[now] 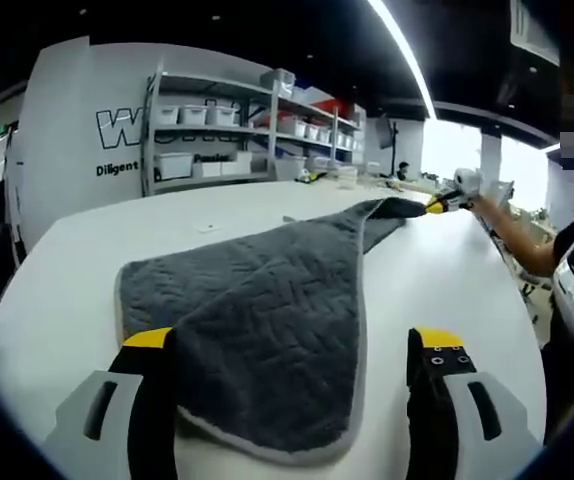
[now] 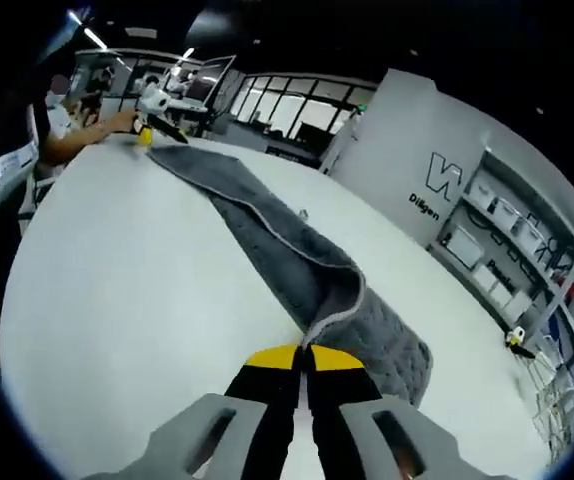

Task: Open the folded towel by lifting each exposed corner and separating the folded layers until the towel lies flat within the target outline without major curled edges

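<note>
Grey towel (image 1: 267,330) on white table (image 1: 447,270): right gripper (image 2: 303,362) clenched on one corner; left gripper (image 1: 297,350) released, straddling the opposite end.

At the lower centre of the right gripper view the towel's (image 2: 297,265) corner vanishes between the right gripper's (image 2: 303,362) closed yellow-tipped jaws, while in the left gripper view the left gripper (image 1: 297,345) is cut off by the bottom edge and the shelf bins (image 1: 217,115) at upper centre are too small to read.
</note>
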`<state>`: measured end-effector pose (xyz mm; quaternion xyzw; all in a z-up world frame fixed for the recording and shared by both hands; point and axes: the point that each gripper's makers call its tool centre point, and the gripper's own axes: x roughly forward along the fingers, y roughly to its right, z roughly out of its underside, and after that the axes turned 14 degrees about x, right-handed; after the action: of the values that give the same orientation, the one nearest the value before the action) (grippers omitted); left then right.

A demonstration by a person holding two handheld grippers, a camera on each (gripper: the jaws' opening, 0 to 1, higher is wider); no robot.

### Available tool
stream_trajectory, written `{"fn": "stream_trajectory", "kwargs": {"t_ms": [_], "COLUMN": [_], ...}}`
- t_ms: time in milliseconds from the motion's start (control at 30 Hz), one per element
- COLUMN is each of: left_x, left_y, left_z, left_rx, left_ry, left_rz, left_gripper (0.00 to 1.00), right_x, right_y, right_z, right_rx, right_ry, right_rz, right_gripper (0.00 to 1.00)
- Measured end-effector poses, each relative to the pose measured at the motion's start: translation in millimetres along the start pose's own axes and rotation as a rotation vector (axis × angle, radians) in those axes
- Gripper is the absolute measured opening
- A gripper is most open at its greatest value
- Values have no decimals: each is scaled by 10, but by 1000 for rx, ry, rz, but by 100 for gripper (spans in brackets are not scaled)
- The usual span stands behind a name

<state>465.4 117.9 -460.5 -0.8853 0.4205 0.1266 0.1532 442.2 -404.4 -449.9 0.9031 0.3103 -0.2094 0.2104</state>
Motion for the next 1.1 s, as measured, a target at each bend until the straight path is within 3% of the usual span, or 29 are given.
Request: {"fn": "stream_trajectory", "kwargs": {"t_ms": [233, 667, 867, 1100], "left_x": [1, -10, -7, -2], "left_y": [21, -4, -13, 7], "left_z": [12, 24, 30, -30], "left_rx": [2, 2, 0, -4], "left_ry": [-4, -12, -16, 2], "left_rz": [4, 5, 5, -4], "left_gripper": [94, 93, 93, 93], "right_x": [-75, -16, -15, -96], "right_y": [-186, -196, -207, -185], "right_z": [239, 480, 486, 360], "right_rx": [36, 149, 167, 245], "right_ry": [-89, -162, -143, -53], "right_rz": [-92, -110, -103, -71], "right_gripper": [0, 0, 1, 21]}}
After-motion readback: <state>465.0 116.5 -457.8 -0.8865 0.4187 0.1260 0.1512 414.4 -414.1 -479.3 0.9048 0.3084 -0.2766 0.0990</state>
